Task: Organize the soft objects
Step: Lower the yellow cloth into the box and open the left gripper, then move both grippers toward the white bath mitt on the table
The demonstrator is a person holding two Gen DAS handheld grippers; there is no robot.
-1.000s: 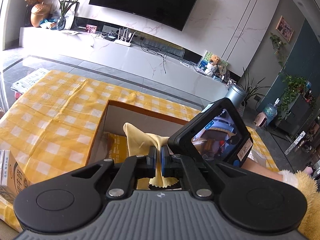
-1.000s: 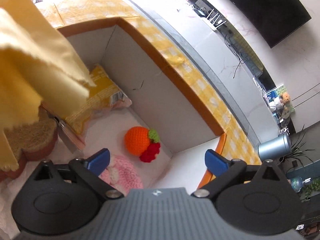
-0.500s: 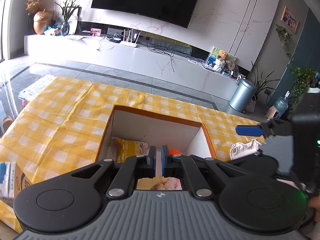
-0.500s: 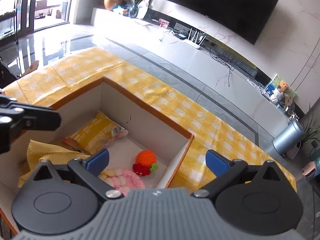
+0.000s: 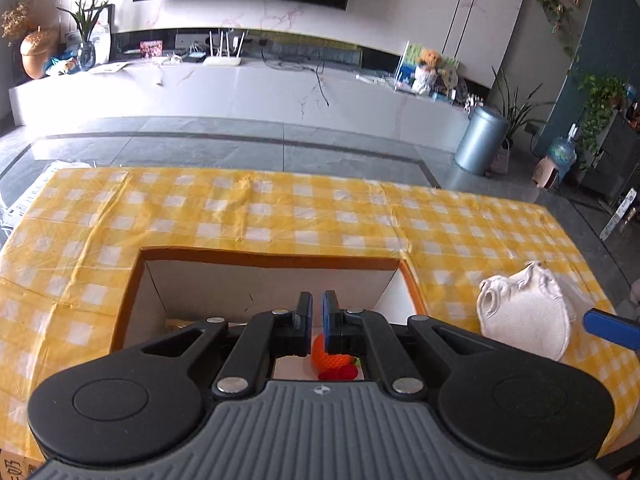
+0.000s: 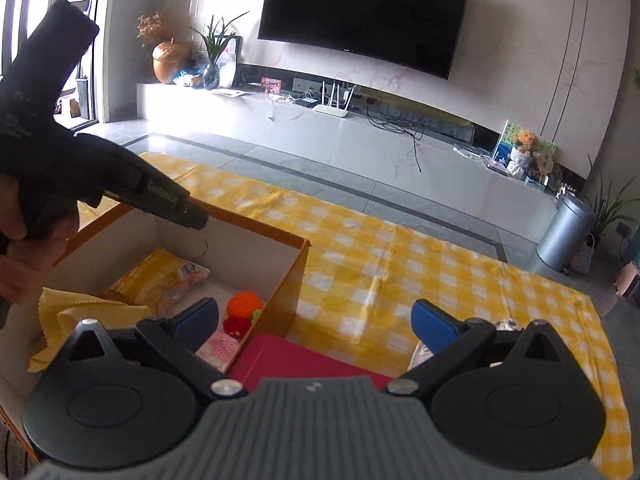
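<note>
Fingers of the left gripper stand closed with only a sliver of gap and nothing between them, poised above the open cardboard box; those of the right gripper are spread wide and empty, over the box's right-hand wall. Within the box lie the soft items already stowed: a yellow cloth, a yellow snack packet, a crocheted orange fruit with a red piece beside it, and a pink knitted item. One soft item remains outside: a white fabric pouch resting on the yellow checked tablecloth, well to the right of the box, with a blue fingertip of the right gripper just beside it in the left wrist view.

Step in hand, as judged: a transition between one deposit and the next pick, the white pouch being the likely target. The next move calls for the open right gripper to descend over the pouch, straddle a raised fold, and close before carrying it across the box wall.

Obscured: the left gripper's body hides most of the box floor in its own view. In the right wrist view the pouch is almost wholly masked by the gripper, and a red flat object beside the box is cut off and unidentifiable. The hand holding the left gripper is only partly in frame.
</note>
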